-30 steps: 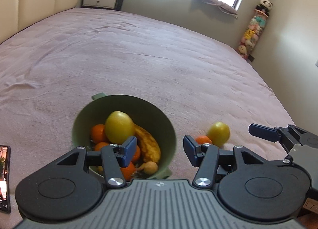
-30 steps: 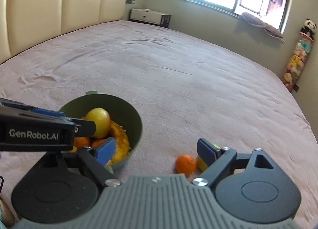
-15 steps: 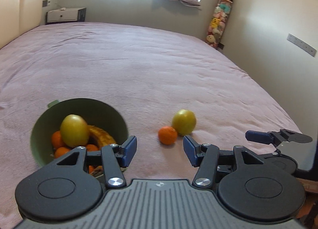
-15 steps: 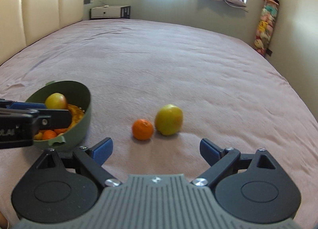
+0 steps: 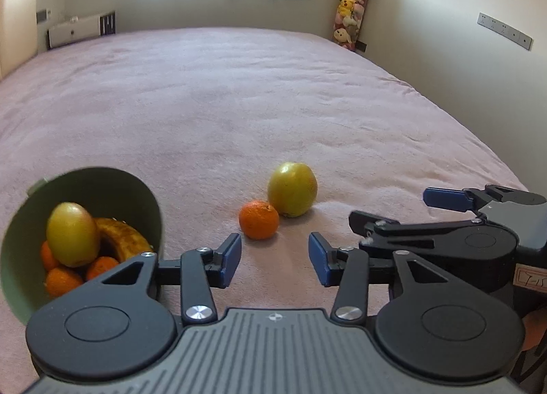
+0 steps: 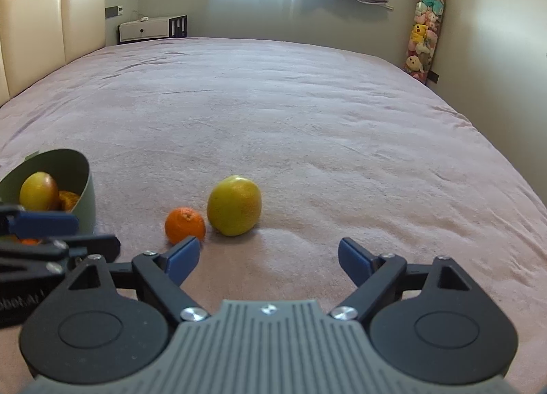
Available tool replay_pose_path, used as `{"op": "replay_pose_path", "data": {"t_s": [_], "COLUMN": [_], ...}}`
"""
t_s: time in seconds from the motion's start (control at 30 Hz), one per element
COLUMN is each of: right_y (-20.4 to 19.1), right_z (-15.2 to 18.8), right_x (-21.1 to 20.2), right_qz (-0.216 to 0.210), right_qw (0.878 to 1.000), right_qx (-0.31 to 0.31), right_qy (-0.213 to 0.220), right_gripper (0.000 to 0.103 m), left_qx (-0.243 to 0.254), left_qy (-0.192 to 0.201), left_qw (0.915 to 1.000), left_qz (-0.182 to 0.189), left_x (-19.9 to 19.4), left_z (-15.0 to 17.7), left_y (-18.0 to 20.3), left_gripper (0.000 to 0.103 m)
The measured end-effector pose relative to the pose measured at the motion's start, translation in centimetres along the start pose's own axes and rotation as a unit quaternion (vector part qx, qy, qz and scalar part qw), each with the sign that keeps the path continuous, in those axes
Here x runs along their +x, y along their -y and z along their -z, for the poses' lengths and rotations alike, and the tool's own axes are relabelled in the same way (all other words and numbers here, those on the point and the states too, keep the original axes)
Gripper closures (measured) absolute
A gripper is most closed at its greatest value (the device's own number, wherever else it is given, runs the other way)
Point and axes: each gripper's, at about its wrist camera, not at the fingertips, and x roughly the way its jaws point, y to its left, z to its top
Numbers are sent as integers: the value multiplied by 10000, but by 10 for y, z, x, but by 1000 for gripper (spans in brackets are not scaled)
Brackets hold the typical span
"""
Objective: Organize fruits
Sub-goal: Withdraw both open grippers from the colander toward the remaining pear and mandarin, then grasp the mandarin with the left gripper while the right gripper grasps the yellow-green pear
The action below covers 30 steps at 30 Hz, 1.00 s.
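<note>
1. Loose on the pink bed (image 6: 307, 103): 1 mandarin (image 6: 185, 225), 1 yellow-green apple (image 6: 234, 205), touching.
2. Green bowl (image 5: 102, 185) at 9 o'clock: 1 apple, 1 banana, 3+ mandarins.
3. Left claw (image 5: 274, 259) and right claw (image 6: 268, 257) level, both wide apart, empty; fruit just ahead at 12.
4. Bedcover fuzzy; fruit round.

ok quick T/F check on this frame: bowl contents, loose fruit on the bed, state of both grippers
1. The green bowl holds a banana. True.
2. The loose orange and yellow-green apple lie side by side on the pink bedspread. True.
3. The right gripper is shut on the loose orange. False: its fingers are spread wide and hold nothing.
4. The left gripper is open and empty. True.
5. The bowl is empty of oranges. False: several oranges sit under another apple.
</note>
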Motion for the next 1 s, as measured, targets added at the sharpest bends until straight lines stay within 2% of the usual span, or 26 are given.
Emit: {"op": "replay_pose_path", "data": {"t_s": [0.13,0.23,0.37,0.43,0.57,0.63,0.77,0.87,1.0], "right_y": [7,13,19,19,22,24,25,26,27], "right_z": [-7,-9,-9,-8,-9,-10,-13,-15,-17], "right_x": [17,29,46,54,69,76,86,96,107], "right_qz": [-185,-240,-343,-380,-500,-573,-695,-778,-885], "right_qw": [9993,9976,9933,9916,9874,9852,9822,9788,9742], "right_qx": [289,592,995,1110,1352,1470,1603,1746,1922], "right_qy": [-115,-255,-483,-553,-648,-671,-693,-737,-782], "right_gripper": [26,26,35,35,35,35,35,29,29], "left_qx": [-215,-285,-243,-140,40,129,142,166,161], "left_qy": [-47,-59,-216,-237,-241,-271,-300,-302,-347], "left_qw": [9997,9995,9995,9995,9995,9992,9990,9989,9986], "left_qz": [130,93,-58,-159,-219,-277,-301,-323,-365], "left_x": [16,26,44,52,67,75,91,101,109], "left_z": [-3,-4,-3,-3,-6,-7,-12,-13,-13], "left_y": [-6,-9,-10,-8,-3,0,-1,-3,-7], "left_gripper": [55,52,49,49,37,35,35,35,35]}}
